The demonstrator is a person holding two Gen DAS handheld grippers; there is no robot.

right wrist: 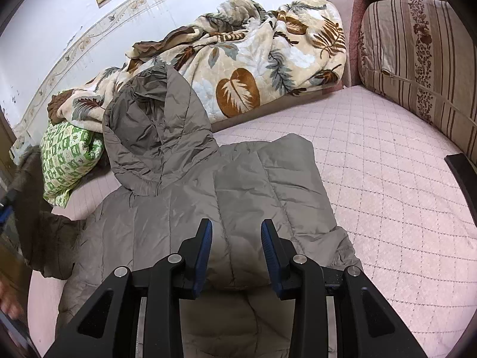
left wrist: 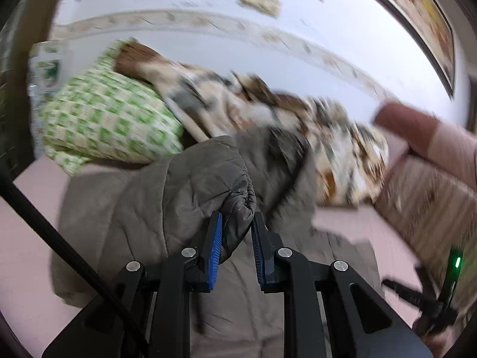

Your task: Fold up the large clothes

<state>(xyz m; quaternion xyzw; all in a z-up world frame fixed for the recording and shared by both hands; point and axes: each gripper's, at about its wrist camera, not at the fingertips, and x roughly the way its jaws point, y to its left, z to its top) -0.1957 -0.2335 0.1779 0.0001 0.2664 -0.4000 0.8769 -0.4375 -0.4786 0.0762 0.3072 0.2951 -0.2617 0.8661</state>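
Pink quilted bed [right wrist: 387,179] carries the grey puffer jacket [right wrist: 238,185] spread flat, hood [right wrist: 158,131] toward the wall; left gripper [left wrist: 236,220] is clamped on a sleeve cuff [left wrist: 238,205], right gripper [right wrist: 236,226] hovers part-open over the jacket, holding nothing. Lay the sleeve flat across the jacket body; free mattress lies right of the jacket, with the leaf blanket [right wrist: 253,59] and green pillow [right wrist: 68,161] crowding beyond its hood

the jacket [right wrist: 238,191] lies on the bed [right wrist: 387,194], blanket [right wrist: 238,59] behind it, pillow [right wrist: 68,155] at its left.
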